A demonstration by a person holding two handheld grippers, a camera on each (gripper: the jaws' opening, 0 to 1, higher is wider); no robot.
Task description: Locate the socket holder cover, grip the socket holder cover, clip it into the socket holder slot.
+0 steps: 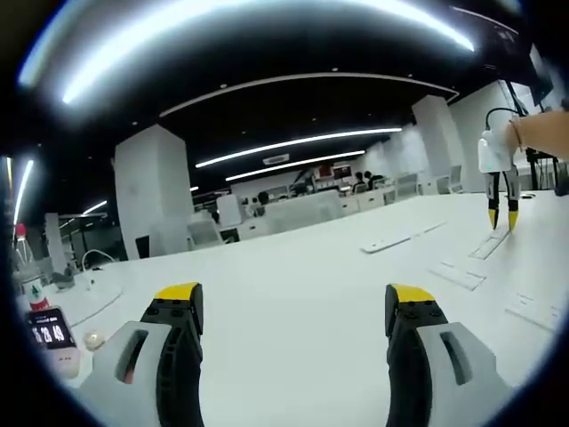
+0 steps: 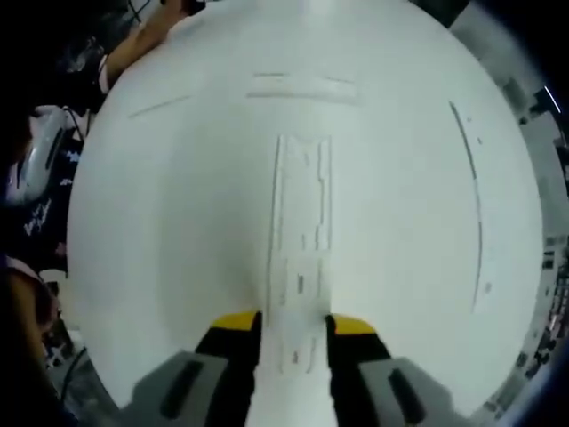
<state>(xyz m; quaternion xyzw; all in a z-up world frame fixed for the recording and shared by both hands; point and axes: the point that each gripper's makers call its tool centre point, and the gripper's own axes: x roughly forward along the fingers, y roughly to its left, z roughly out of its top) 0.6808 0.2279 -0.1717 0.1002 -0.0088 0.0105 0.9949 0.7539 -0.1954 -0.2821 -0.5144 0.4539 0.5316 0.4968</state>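
Note:
In the right gripper view a long white socket holder cover (image 2: 300, 222) with small cut-outs runs away from me over the white table (image 2: 178, 231). Its near end fills the gap between the yellow-tipped jaws of my right gripper (image 2: 293, 325), which stands shut on it. The left gripper view has that same right gripper (image 1: 501, 216) at the far right, held by a hand and pointing down at flat white parts (image 1: 486, 245) on the table. My left gripper (image 1: 293, 298) hovers low over bare tabletop, open wide with nothing between its jaws.
More white strips lie on the table: a long bar (image 1: 400, 238), a flat piece (image 1: 458, 274), a thin strip (image 2: 478, 205) and parts at the far side (image 2: 298, 87). A small timer (image 1: 52, 334) stands at the left edge. A person's arm (image 2: 133, 40) reaches in.

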